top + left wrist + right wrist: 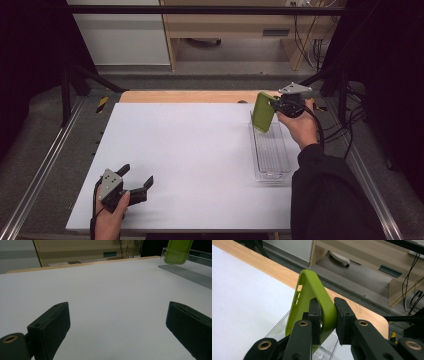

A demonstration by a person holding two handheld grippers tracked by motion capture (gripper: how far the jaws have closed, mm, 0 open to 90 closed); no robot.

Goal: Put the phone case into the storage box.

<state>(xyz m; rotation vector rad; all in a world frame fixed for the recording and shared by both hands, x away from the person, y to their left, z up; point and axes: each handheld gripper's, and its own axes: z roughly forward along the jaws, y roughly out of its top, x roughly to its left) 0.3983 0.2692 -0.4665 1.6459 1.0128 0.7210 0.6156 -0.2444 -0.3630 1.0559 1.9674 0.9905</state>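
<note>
Fingers (342,317) of the right gripper (280,106) pinch the green phone case's (263,111) edge, holding it upright over the clear tray's (270,150) far end. Lower it squarely between the tray walls before releasing. Left gripper (136,181) rests wide open, empty, on the tabletop (190,150).

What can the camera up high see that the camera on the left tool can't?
High view alone: both hands, the right tool pinching the green phone case, and the left tool from outside. Left gripper view alone: that tool's black jaws up close, wide apart. Both: the white table, the clear tray and the green case.
</note>
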